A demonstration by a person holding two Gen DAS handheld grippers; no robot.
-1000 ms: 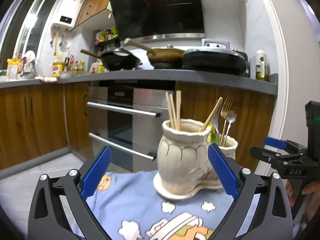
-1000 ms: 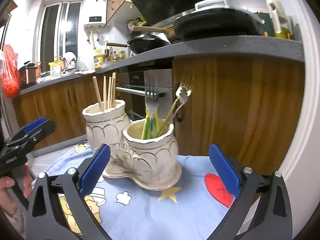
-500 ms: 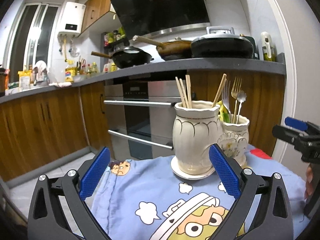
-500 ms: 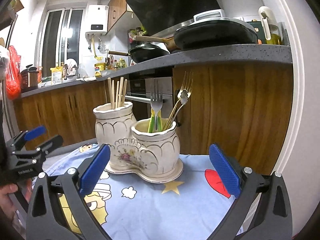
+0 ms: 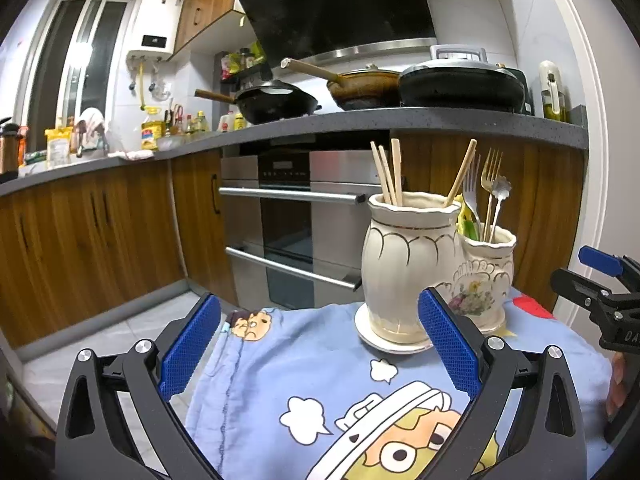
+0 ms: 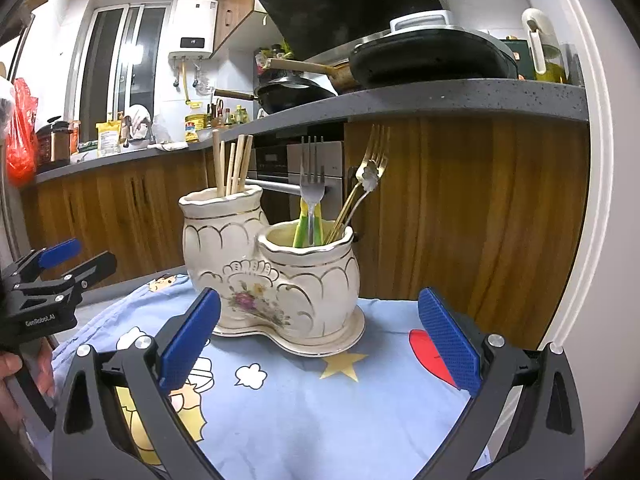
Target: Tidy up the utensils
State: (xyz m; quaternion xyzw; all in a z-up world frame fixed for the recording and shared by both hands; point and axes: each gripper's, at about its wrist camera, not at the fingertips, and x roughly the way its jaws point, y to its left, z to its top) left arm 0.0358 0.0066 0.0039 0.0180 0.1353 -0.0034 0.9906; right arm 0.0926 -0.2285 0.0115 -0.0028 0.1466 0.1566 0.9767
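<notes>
The left gripper (image 5: 319, 344) hovers over the blue cartoon cloth (image 5: 304, 384), jaws spread wide and empty; right of it the twin ceramic holder (image 6: 276, 276) stands on the cloth, chopsticks (image 6: 232, 166) in its taller pot, forks (image 6: 313, 184) in the shorter; the right gripper (image 6: 319, 344) gapes equally wide, holding nothing.

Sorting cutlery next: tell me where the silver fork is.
In the right wrist view, the silver fork stands upright in the shorter jar, right of the taller jar holding chopsticks.
</notes>
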